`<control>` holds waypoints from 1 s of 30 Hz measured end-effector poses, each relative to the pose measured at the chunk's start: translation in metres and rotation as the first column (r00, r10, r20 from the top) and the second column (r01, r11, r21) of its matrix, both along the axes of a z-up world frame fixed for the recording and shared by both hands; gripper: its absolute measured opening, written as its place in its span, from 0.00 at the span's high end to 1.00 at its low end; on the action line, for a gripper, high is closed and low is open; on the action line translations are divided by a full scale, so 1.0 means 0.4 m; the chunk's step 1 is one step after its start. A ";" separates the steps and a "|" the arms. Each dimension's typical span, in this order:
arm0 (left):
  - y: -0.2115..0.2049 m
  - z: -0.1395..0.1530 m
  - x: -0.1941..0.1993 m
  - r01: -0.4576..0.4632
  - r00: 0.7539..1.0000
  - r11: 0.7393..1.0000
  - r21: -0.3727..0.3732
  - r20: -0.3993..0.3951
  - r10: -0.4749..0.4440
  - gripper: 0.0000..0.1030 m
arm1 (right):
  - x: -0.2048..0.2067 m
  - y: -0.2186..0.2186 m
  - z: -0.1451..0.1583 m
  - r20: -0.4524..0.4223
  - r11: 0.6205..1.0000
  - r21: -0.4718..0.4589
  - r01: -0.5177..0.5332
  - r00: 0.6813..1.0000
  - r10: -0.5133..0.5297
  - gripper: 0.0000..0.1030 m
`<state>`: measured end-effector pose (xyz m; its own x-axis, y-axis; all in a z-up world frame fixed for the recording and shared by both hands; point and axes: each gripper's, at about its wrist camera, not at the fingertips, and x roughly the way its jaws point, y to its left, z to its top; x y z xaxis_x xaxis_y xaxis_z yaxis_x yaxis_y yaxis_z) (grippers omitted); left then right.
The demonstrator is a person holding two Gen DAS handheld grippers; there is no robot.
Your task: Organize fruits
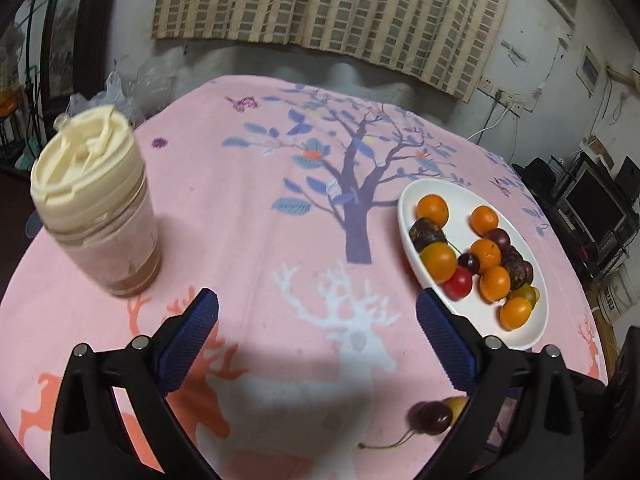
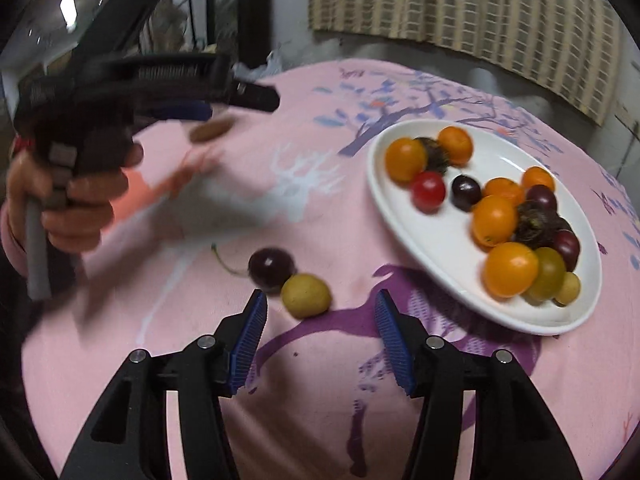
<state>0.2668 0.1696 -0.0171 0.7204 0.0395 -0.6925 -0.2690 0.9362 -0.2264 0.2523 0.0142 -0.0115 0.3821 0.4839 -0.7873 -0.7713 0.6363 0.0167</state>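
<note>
A white oval plate (image 1: 408, 216) (image 2: 400, 208) holds several small fruits: orange, dark purple, red and green ones. On the pink cloth a dark cherry (image 2: 271, 265) (image 1: 434, 418) with a stem lies touching a yellow fruit (image 2: 306, 295) (image 1: 458, 402). My right gripper (image 2: 321, 312) is open and empty, just in front of the yellow fruit. My left gripper (image 1: 318, 308) is open and empty above the cloth, left of the plate; it also shows blurred in the right wrist view (image 2: 208, 110), held by a hand.
A jar (image 1: 98, 208) with a cream lid stands on the left of the round table (image 1: 240, 184). Plastic bags (image 1: 120, 92) lie at the table's far left edge. A curtained wall stands behind, shelves with electronics (image 1: 592, 208) to the right.
</note>
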 end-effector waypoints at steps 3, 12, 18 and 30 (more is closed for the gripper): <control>-0.004 0.000 -0.011 -0.005 1.000 1.000 0.014 0.005 0.005 0.06 | -0.007 0.018 -0.011 0.001 1.000 -0.012 -0.008 1.000 0.008 0.45; -0.052 0.005 -0.020 0.039 0.999 0.994 0.101 0.015 -0.041 0.06 | 0.016 0.014 -0.025 0.002 0.999 -0.020 0.037 0.999 -0.037 0.50; -0.056 0.001 -0.017 0.040 0.999 0.994 0.103 0.006 -0.040 0.06 | 0.018 0.018 -0.026 0.014 0.999 -0.028 0.043 0.999 -0.042 0.55; -0.052 -0.003 -0.015 0.037 0.999 0.995 0.096 -0.001 -0.037 0.06 | 0.010 0.023 -0.026 0.007 1.000 -0.023 0.015 1.000 -0.015 0.72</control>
<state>0.2607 0.1489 -0.0184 0.7231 0.0789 -0.6862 -0.2336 0.9628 -0.1355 0.2562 0.0233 -0.0221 0.3945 0.4593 -0.7959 -0.7615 0.6481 -0.0034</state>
